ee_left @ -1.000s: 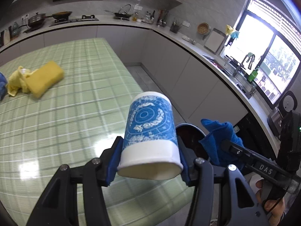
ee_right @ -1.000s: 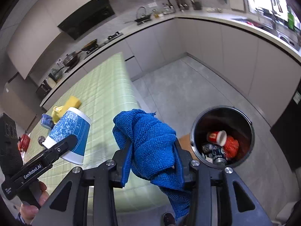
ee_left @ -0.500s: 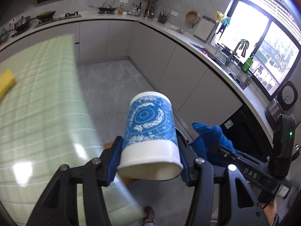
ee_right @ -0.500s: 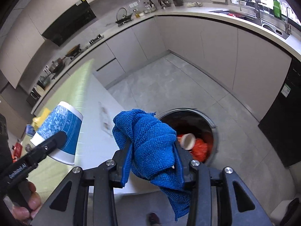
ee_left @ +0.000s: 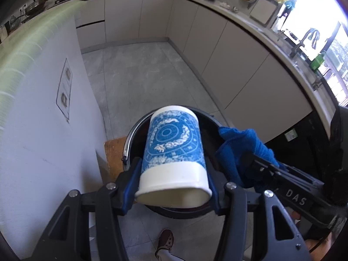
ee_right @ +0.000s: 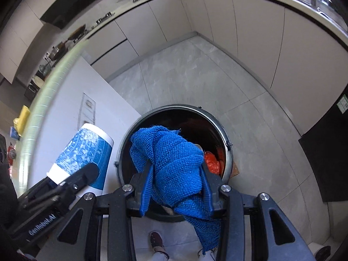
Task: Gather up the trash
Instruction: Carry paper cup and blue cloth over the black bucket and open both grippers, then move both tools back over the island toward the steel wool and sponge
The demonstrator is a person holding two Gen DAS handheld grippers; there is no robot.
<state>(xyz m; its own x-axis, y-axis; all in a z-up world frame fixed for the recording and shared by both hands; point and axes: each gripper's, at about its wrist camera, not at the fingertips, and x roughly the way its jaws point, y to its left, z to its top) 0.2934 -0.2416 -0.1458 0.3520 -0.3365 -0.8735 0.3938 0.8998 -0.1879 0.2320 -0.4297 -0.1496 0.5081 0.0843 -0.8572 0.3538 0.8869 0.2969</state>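
My left gripper (ee_left: 173,186) is shut on a blue-and-white paper cup (ee_left: 174,150) and holds it over the round black trash bin (ee_left: 128,143) on the floor. The cup also shows in the right wrist view (ee_right: 83,154). My right gripper (ee_right: 175,187) is shut on a blue knitted cloth (ee_right: 174,163) above the same bin (ee_right: 226,139); the cloth also shows in the left wrist view (ee_left: 241,148). Orange trash (ee_right: 212,161) lies inside the bin.
The white side of the kitchen island (ee_left: 39,130) stands left of the bin, its green checked top (ee_left: 19,61) above. A wooden board (ee_left: 114,152) lies under the bin. Grey cabinets (ee_left: 228,50) line the back and right. A foot (ee_left: 164,242) shows below.
Both grippers have moved off the island top and down over the bin, still holding the cup and the cloth. The bin now lies directly under both.
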